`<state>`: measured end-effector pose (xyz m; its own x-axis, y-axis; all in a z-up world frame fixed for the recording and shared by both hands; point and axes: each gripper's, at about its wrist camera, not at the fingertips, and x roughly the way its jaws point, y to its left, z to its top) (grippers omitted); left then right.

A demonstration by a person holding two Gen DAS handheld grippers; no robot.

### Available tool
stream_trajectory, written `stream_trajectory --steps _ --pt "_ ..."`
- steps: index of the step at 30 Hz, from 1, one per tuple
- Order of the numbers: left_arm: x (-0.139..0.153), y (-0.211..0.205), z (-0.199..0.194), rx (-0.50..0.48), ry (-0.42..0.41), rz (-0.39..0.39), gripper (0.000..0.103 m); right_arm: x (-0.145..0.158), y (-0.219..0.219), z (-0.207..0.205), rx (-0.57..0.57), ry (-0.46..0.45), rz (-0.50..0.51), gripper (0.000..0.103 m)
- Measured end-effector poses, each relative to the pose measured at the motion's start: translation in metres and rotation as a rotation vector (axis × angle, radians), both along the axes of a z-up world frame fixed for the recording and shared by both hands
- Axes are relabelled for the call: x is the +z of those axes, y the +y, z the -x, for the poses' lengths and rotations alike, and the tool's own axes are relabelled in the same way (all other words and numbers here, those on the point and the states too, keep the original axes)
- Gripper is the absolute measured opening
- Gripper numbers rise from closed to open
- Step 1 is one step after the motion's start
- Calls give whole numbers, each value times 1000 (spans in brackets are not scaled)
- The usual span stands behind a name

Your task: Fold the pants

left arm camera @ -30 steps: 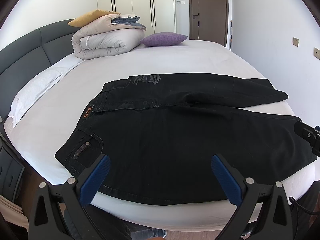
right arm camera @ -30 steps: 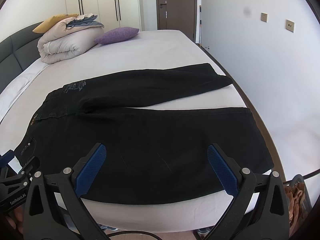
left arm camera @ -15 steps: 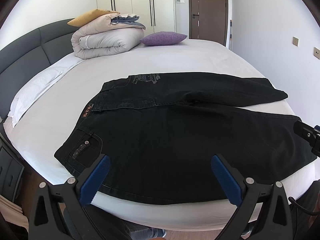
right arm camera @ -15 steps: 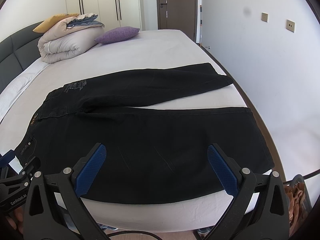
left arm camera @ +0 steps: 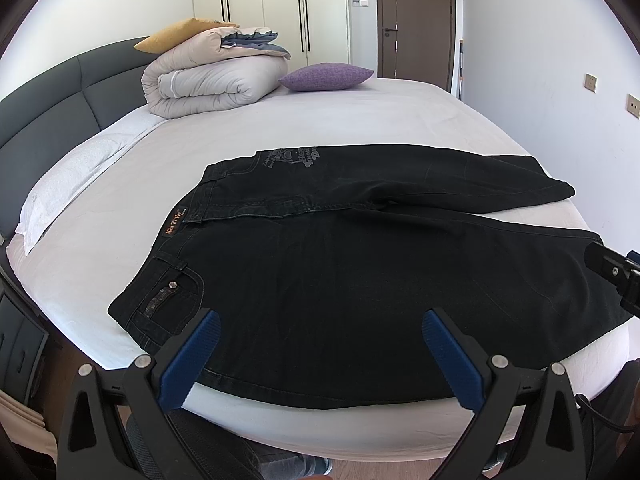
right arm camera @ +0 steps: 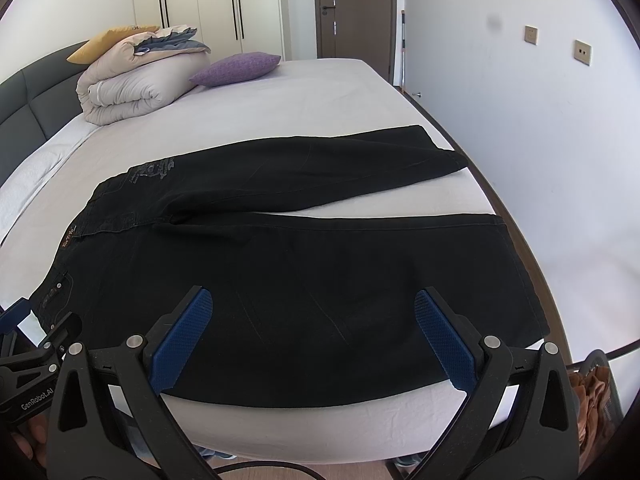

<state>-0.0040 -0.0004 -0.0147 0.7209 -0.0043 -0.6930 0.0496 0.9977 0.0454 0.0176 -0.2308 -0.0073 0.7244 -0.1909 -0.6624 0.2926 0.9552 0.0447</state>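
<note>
Black jeans point(left arm camera: 340, 264) lie flat on the white bed point(left arm camera: 360, 116), waistband to the left, both legs spread out to the right, the far leg angled away. They also show in the right wrist view point(right arm camera: 304, 276). My left gripper point(left arm camera: 320, 356) is open and empty, hovering near the front edge of the jeans by the hip. My right gripper point(right arm camera: 314, 338) is open and empty, above the near leg's front edge. Neither touches the cloth.
A rolled duvet point(left arm camera: 216, 80) with a yellow pillow point(left arm camera: 176, 34) on it and a purple cushion point(left arm camera: 326, 76) sit at the bed's far end. A dark headboard point(left arm camera: 48, 100) is on the left. A wall point(right arm camera: 540, 140) runs close along the right side.
Both views have shifted very slightly; the grippers stay open and the jeans have not moved.
</note>
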Motion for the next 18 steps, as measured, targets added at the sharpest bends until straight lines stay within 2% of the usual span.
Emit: stream_trajectory --steps 18 --pt "-2 -2 1 1 4 -1 103 1 1 0 8 7 1 103"
